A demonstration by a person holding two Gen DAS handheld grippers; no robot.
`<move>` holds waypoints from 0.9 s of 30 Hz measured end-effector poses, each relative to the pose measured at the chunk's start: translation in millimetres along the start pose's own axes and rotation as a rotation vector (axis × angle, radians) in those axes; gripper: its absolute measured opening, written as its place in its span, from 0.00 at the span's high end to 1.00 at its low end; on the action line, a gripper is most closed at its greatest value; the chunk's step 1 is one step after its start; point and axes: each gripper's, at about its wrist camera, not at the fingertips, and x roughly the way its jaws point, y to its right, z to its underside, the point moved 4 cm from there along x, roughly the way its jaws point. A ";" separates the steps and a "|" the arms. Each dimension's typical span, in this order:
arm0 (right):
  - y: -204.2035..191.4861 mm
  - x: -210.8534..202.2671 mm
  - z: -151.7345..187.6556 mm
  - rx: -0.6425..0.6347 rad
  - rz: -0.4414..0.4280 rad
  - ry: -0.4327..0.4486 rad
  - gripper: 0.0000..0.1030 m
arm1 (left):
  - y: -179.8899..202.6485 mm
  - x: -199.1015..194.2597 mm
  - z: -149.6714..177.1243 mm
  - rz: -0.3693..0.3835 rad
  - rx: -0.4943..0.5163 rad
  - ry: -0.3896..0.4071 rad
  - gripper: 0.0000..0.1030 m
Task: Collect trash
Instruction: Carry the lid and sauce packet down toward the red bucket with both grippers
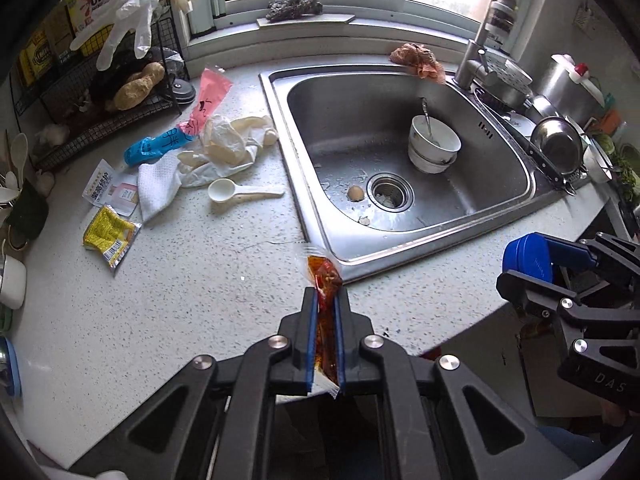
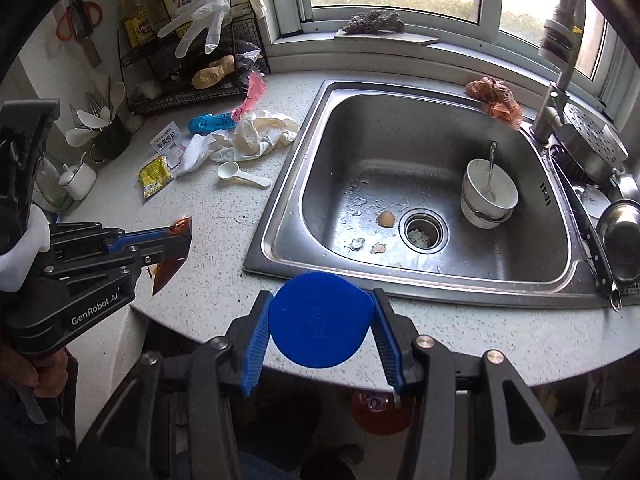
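- Two views, left wrist first: the left tongs (image 1: 327, 300) are pinched tight on a reddish-brown sauce packet (image 1: 325, 276), which stands up between the blue pads and pokes out past their tips above the speckled bench (image 1: 180, 300).
- Ahead and to the left of those tongs lies loose litter: a yellow packet (image 1: 108, 236), a white sachet (image 1: 108, 188), a blue wrapper (image 1: 154, 148), a pink wrapper (image 1: 210, 94) and crumpled cream gloves (image 1: 228, 148), with a white scoop (image 1: 236, 191) just beside the gloves.
- Ahead and to the right is the steel sink (image 1: 400, 76), holding stacked white bowls (image 1: 434, 146) with a spoon in the top one, and an eggshell (image 1: 355, 193) next to the drain.
- Far right in this view, the right tongs (image 1: 532, 268) clasp a blue lid (image 1: 526, 256) off the bench edge.
- From the right wrist: the right tongs (image 2: 320, 304) grip the round blue lid (image 2: 319, 319) by its two sides, over the near bench rim.
- To their left, the left tongs (image 2: 176, 246) hold the sauce packet (image 2: 170, 264), seen edge-on.
- Beyond them the yellow packet (image 2: 155, 174), scoop (image 2: 240, 174) and gloves (image 2: 260, 136) lie on the bench (image 2: 224, 216); the sink (image 2: 440, 292) sits ahead, with eggshell (image 2: 386, 219) and shell bits by the drain.
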 end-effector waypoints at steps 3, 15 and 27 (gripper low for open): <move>16.1 -19.4 22.7 0.034 0.020 0.018 0.55 | 32.6 -8.3 14.0 0.015 0.042 0.001 0.93; 80.2 -76.2 121.4 0.199 0.122 0.060 0.55 | 156.4 -10.2 62.8 0.100 0.221 -0.022 0.95; 144.3 -66.3 202.5 0.384 0.162 -0.028 0.55 | 252.3 49.6 103.3 0.173 0.344 -0.141 0.95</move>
